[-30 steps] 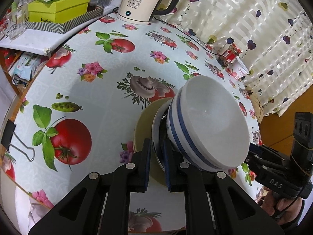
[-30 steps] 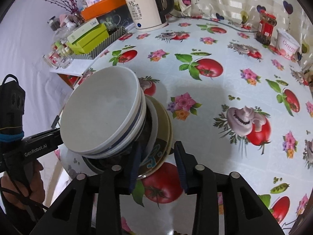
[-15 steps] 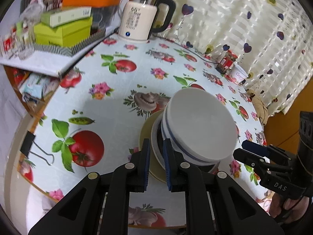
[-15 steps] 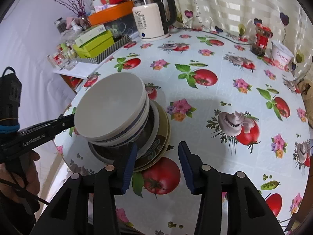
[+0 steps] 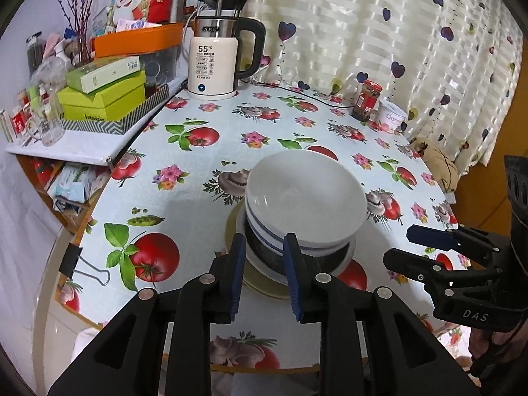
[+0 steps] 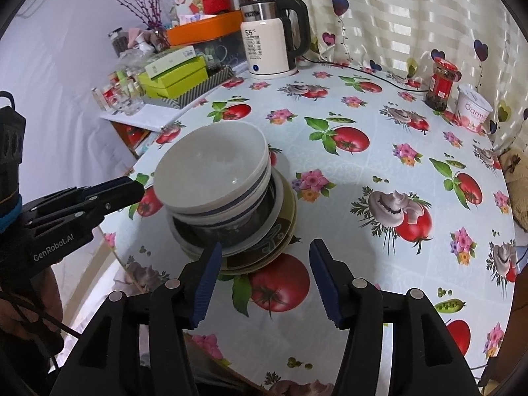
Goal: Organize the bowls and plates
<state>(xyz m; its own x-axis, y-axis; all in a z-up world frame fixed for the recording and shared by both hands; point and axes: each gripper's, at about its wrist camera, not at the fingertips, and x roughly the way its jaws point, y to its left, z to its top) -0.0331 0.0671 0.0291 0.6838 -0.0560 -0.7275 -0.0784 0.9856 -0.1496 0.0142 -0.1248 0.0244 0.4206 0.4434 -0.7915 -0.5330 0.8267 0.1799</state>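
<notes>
On the tomato-print table (image 5: 184, 194) stands one stack: a white bowl (image 5: 305, 194) (image 6: 211, 161) nested in a blue-striped bowl (image 6: 231, 211), over a dark bowl, a white plate and an olive plate (image 6: 285, 227). My left gripper (image 5: 264, 247) hovers just short of the stack's near rim. Its jaws are opening and the pads press on nothing. My right gripper (image 6: 265, 247) hangs over the opposite side of the stack, jaws opening wider, with nothing between them. Each gripper also shows in the other's view: the right gripper (image 5: 399, 246), the left gripper (image 6: 132, 188).
A white electric kettle (image 5: 214, 66) with its cord stands at the back. A red-lidded jar (image 5: 366, 100) and a yogurt tub (image 5: 391, 118) sit by the curtain. Green boxes (image 5: 105, 99) crowd a side shelf. A binder clip (image 5: 85, 267) grips the table edge.
Both grippers have drawn back and up from the stack. The left one, earlier shut on the plates' rim, has let go. The right jaws have spread wider. The stack stays put.
</notes>
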